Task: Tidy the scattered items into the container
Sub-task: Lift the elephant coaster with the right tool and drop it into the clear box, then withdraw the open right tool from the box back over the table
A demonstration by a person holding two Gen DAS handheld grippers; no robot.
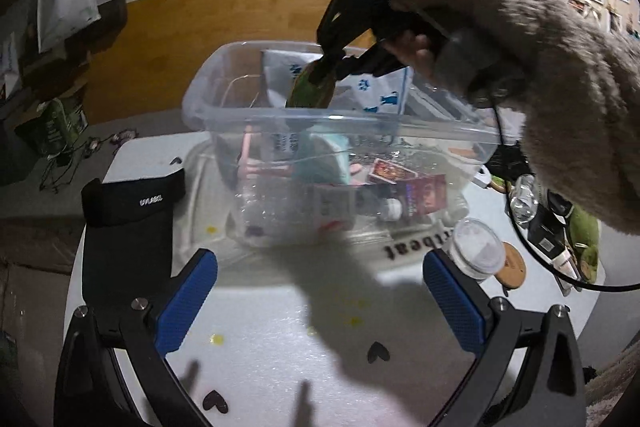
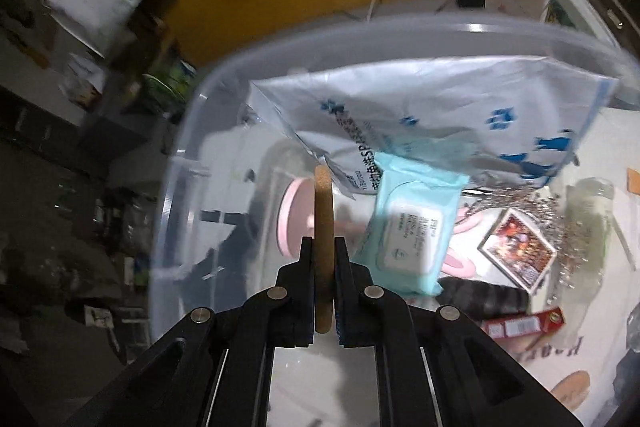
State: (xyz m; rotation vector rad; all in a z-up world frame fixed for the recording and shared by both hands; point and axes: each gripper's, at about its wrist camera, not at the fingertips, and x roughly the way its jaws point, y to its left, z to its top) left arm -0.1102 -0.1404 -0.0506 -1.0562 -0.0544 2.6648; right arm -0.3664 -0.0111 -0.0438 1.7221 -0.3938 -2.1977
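Looking through the left wrist view: right tongs [image 1: 320, 67] hang over the clear container [image 1: 280, 115], a greenish-brown disc edge at their tip.
Left tongs [image 1: 320, 299]: wide apart, nothing between the blue pads [image 1: 186, 303], above the white bench [image 1: 260, 367].
Leftovers: lidded jar [image 1: 476, 247] and another cork coaster [image 1: 514, 265] at 3 o'clock of the container.
Right wrist view, grip: tongs [image 2: 324, 247] clamped on the cork coaster [image 2: 324, 251], held edge-on and upright above the container's inside.
Below it: wipes pack [image 2: 412, 223], paw-print bag [image 2: 432, 107], card box [image 2: 518, 251].
Handling (my judgement): light, stiff, grippy cork, crumbly at the rim; pinching across the flat faces suits it.
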